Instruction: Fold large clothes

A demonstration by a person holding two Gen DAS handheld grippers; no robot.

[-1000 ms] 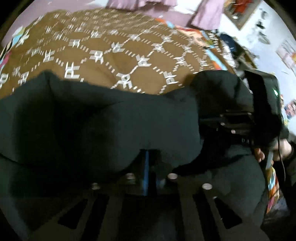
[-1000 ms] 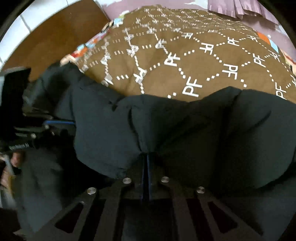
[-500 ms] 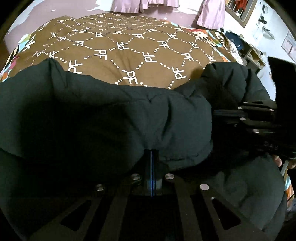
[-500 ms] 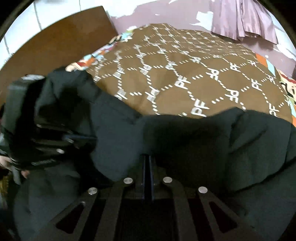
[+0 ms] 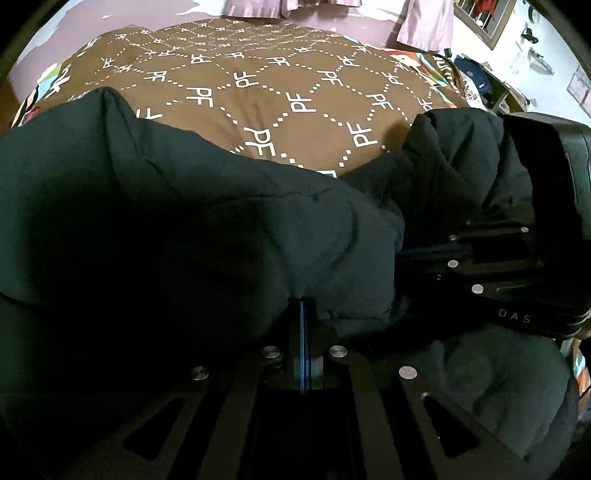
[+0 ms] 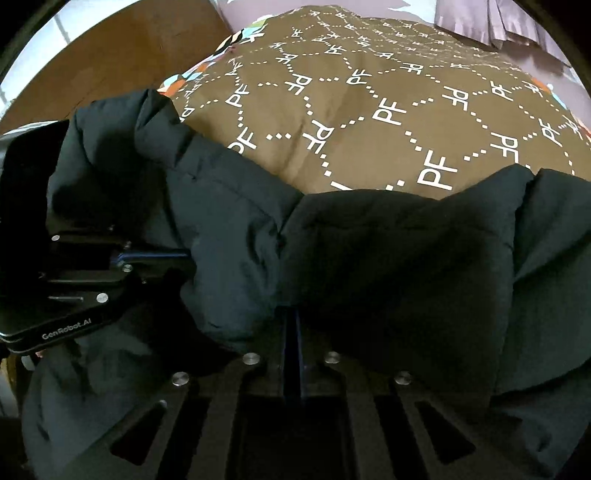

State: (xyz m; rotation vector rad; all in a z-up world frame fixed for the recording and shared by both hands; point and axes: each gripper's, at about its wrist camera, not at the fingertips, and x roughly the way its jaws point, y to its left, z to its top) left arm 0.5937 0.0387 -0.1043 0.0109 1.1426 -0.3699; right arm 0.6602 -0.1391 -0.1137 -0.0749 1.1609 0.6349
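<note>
A large dark padded jacket [image 5: 207,229] fills the lower half of both views, bunched in thick folds over the near edge of the bed. My left gripper [image 5: 303,317] is shut on a fold of the jacket, its fingers pressed together with cloth spilling over them. In the right wrist view my right gripper [image 6: 293,325] is likewise shut on the jacket [image 6: 388,258]. Each gripper appears side-on in the other's view: the right gripper [image 5: 413,254] at the right, the left gripper [image 6: 181,254] at the left, both pinching the same edge.
The bed beyond carries a brown quilt [image 5: 295,96] with white "PF" lettering and dotted diamonds. A wooden headboard [image 6: 122,55] stands at the left. Purple curtains [image 5: 424,22] hang at the back; shelves and clutter [image 5: 480,81] sit at the right.
Both grippers have lifted and carried the jacket edge forward over the quilt, staying shut on it. The two grippers now sit closer together, with more quilt showing beyond.
</note>
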